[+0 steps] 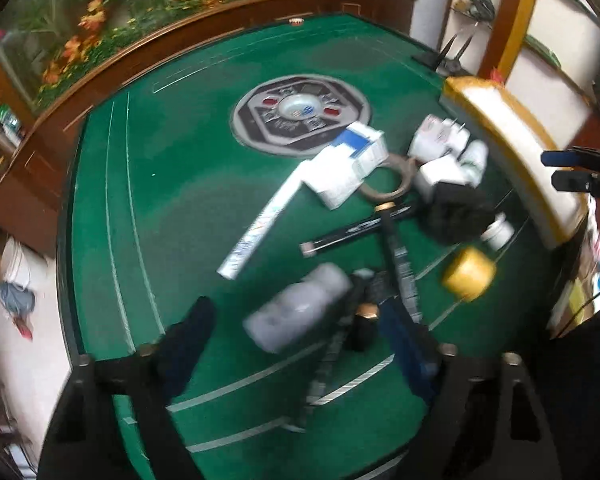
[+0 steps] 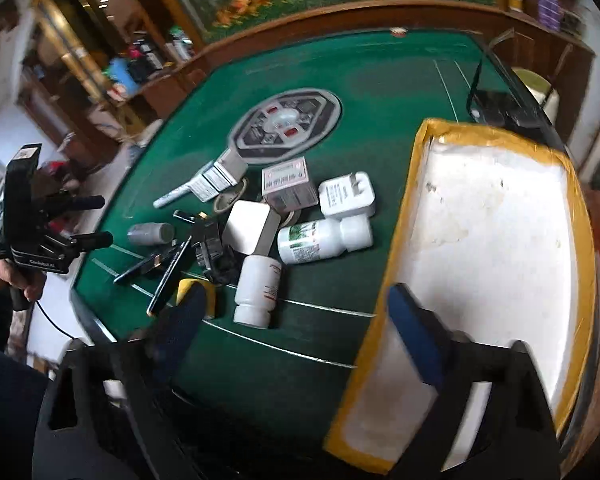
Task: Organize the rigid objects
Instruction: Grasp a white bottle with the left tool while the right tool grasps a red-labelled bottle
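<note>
A heap of small rigid things lies on the green felt table: a grey bottle, white pill bottles, a white charger, white cartons, black pens and a yellow block. My left gripper hovers open above the grey bottle and the pens, with nothing gripped; in the right wrist view the left gripper stands off the table's left edge. My right gripper is open and empty over the table's near edge, between the heap and a white tray with a yellow taped rim.
A round grey control panel sits in the table's middle. A wooden ledge with flower pictures runs behind. A black stand stands past the tray. A person's hand holds the left gripper.
</note>
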